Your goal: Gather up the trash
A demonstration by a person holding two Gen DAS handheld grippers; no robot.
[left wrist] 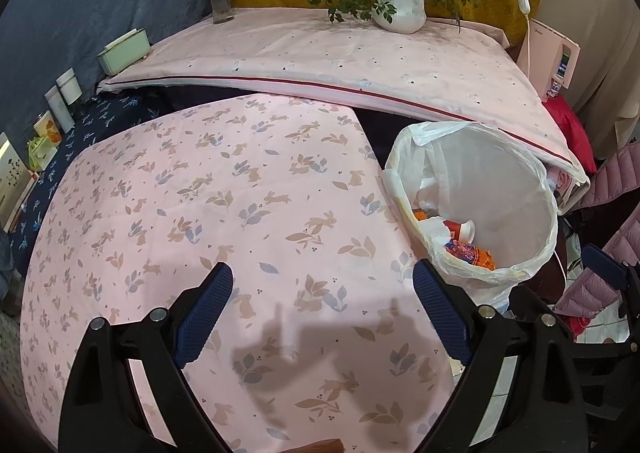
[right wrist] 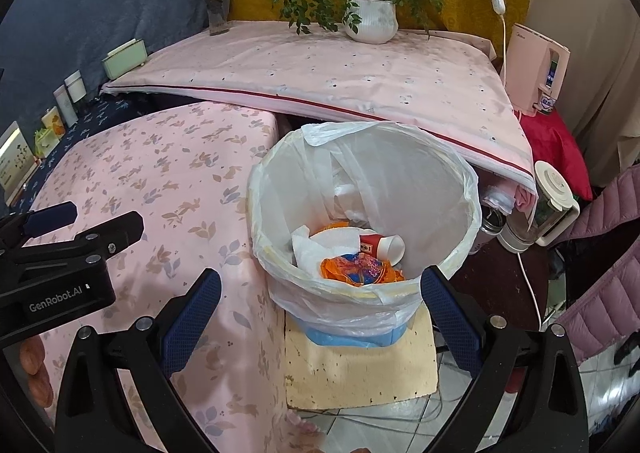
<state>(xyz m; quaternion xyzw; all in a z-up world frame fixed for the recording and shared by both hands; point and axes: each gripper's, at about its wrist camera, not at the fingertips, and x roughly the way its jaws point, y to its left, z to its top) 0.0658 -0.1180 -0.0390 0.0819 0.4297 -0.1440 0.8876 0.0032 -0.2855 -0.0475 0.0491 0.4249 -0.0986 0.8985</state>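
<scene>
Trash bin (right wrist: 366, 213): round, lined with a white plastic bag (right wrist: 400, 149) folded over its rim; stands on a pale wooden stool (right wrist: 360, 365) just beside the table edge, below the corner of a second, higher pink-covered surface (right wrist: 320, 69).
Contents: red-and-white paper cup (right wrist: 382, 245) on its side, crumpled orange wrapper (right wrist: 360, 271), white paper (right wrist: 316, 249).
Table (left wrist: 224, 213): covered in pink cloth printed with rabbits and leaves; no loose trash seen on it.
Left gripper (left wrist: 322, 309): jaws spread wide, nothing between them; hovers over the table cloth, bin to its right. Seen from the right wrist view, it sits at far left above the cloth.
Right gripper (right wrist: 320, 319): jaws spread wide, empty; positioned above the bin's near rim, one finger over the cloth, the other over the stool side.
Background: potted plant (right wrist: 370, 25) and flower vase (right wrist: 218, 13) on the higher surface; pink appliance (right wrist: 536, 69) at right; small containers (left wrist: 66, 97) along the left wall.
</scene>
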